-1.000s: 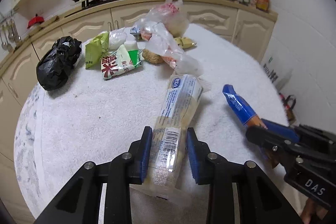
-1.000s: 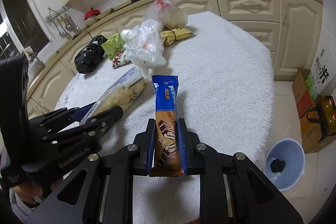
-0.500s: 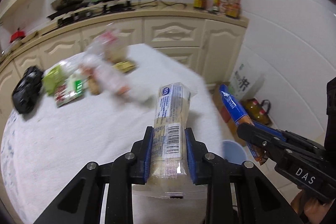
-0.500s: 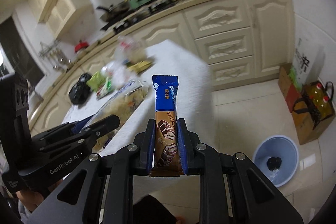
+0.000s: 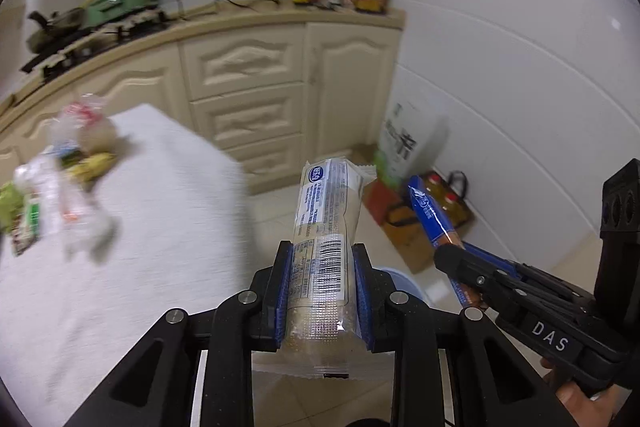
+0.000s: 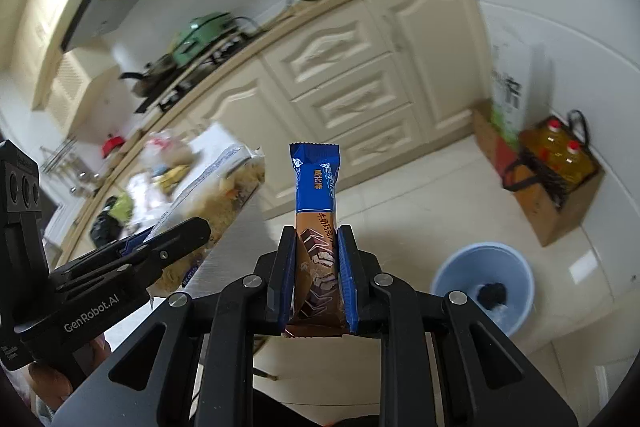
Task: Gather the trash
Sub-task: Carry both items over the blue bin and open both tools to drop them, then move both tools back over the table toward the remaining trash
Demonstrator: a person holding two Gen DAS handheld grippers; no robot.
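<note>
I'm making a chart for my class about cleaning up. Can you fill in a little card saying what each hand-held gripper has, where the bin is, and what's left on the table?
left hand-held gripper: shut on a clear wrapper
right hand-held gripper: shut on a blue and brown snack wrapper
bin: light blue, on the floor, something dark inside
table: white cover, blurred bags and packets at its far side

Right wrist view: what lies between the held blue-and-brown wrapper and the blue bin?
Only bare floor tiles between the wrapper in the right gripper and the bin; right wrist view shows it.
</note>
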